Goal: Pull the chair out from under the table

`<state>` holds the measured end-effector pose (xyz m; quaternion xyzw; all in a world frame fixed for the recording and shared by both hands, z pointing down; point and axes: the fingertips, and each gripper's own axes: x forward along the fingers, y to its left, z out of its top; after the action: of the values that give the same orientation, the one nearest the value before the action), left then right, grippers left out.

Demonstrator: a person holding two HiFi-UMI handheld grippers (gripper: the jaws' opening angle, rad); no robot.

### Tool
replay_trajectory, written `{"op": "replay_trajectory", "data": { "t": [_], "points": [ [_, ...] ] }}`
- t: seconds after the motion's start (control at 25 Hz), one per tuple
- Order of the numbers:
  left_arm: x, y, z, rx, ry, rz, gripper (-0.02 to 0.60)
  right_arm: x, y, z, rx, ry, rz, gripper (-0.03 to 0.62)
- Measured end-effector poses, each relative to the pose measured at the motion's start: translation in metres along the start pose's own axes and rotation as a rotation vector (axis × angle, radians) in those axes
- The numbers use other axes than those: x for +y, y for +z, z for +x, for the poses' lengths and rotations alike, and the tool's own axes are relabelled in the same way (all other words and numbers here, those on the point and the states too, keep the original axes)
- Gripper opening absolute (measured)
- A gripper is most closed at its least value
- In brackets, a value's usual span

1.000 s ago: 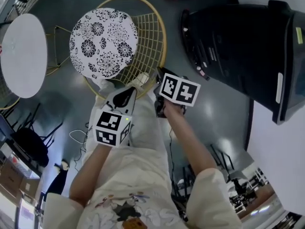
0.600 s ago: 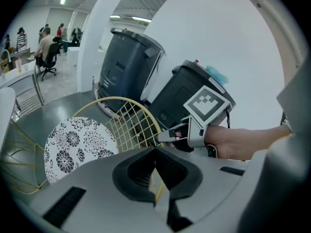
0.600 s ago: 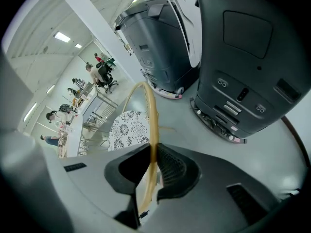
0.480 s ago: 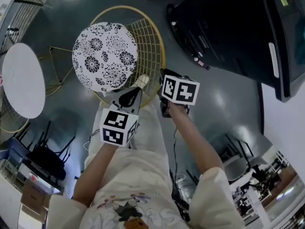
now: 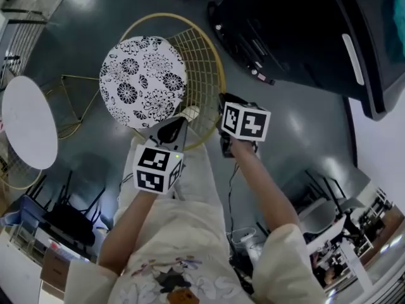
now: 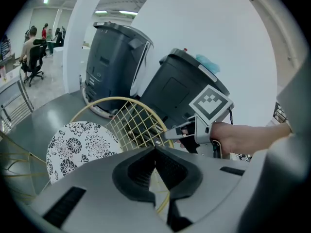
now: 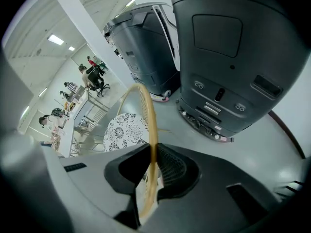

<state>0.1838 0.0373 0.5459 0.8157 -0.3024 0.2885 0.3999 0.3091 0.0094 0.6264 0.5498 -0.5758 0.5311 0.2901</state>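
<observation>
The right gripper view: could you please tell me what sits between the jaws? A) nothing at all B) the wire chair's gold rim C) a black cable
B: the right gripper is clamped on the wire chair's gold rim, which runs straight between its jaws.

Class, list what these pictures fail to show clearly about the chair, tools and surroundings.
Right tool tips: head view, hidden under its marker cube.
Left tool grip on chair rim: left gripper view, mostly behind jaws.
Black bin: head view, cut by top edge.
People: right gripper view, too small.
</observation>
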Motion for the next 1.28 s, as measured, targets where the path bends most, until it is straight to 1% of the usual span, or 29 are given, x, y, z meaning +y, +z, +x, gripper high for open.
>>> {"op": "replay_trajectory", "data": {
  "t": [0.4,0.68,0.84,0.92,1.08,1.2,1.28],
  "points": [
    [-0.022,0.000,0.025,0.017,-0.006,-0.020,0.009,-0.058,0.002,-0.018,0.000,-0.042,0.031,0.054],
    [-0.041,0.005,0.044,0.039,-0.033,0.003,0.009,-0.090,0.005,-0.027,-0.018,-0.079,0.031,0.054],
    [-0.049,0.005,0.046,0.059,-0.055,0.031,0.009,-0.100,0.005,-0.033,-0.038,-0.106,0.064,0.054],
    [-0.051,0.004,0.047,0.069,-0.065,0.043,0.009,-0.103,0.004,-0.034,-0.053,-0.127,0.049,0.054],
    [-0.053,0.006,0.044,0.076,-0.075,0.061,0.009,-0.100,0.003,-0.038,-0.123,-0.184,-0.051,0.054],
    [-0.053,0.008,0.038,0.074,-0.083,0.067,0.009,-0.096,0.009,-0.060,-0.194,-0.235,-0.055,0.054],
    [-0.050,0.009,0.032,0.072,-0.083,0.072,0.009,-0.086,0.014,-0.071,-0.227,-0.244,-0.060,0.054]
  ]
}}
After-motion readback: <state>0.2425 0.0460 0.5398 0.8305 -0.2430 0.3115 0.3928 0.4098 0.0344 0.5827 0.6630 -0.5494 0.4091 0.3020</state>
